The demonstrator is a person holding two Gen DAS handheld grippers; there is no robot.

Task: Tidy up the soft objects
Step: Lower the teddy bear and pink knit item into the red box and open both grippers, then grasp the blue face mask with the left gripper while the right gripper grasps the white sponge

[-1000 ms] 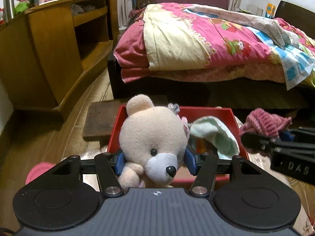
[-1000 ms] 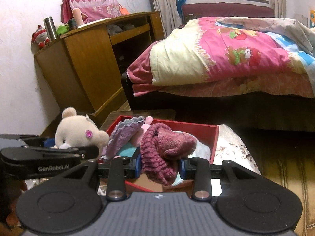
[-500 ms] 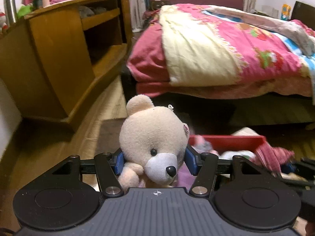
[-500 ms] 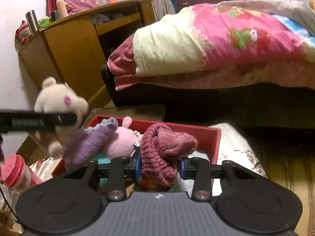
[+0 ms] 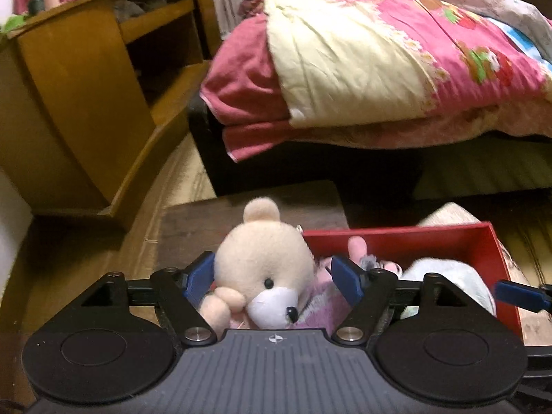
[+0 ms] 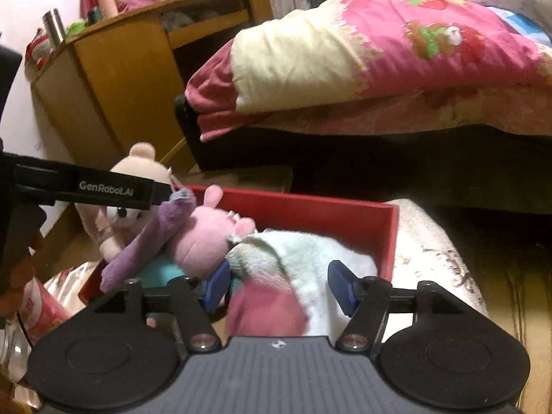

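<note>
Only right view shows maroon knit hat [image 6: 267,312] loose between opening right hand-held gripper [image 6: 277,286]; left hand-held gripper [image 5: 274,276] widening around teddy bear [image 5: 264,262].

The red box [image 6: 388,238] is crowded with soft toys; its right side, over the white cloth [image 6: 310,252], seems passable. Beyond it, the bed [image 6: 379,158] blocks passage.

Ahead of me a pink quilt [image 5: 396,69] covers the bed; a wooden cabinet [image 5: 86,103] stands left, bearing a steel flask [image 6: 54,28].
</note>
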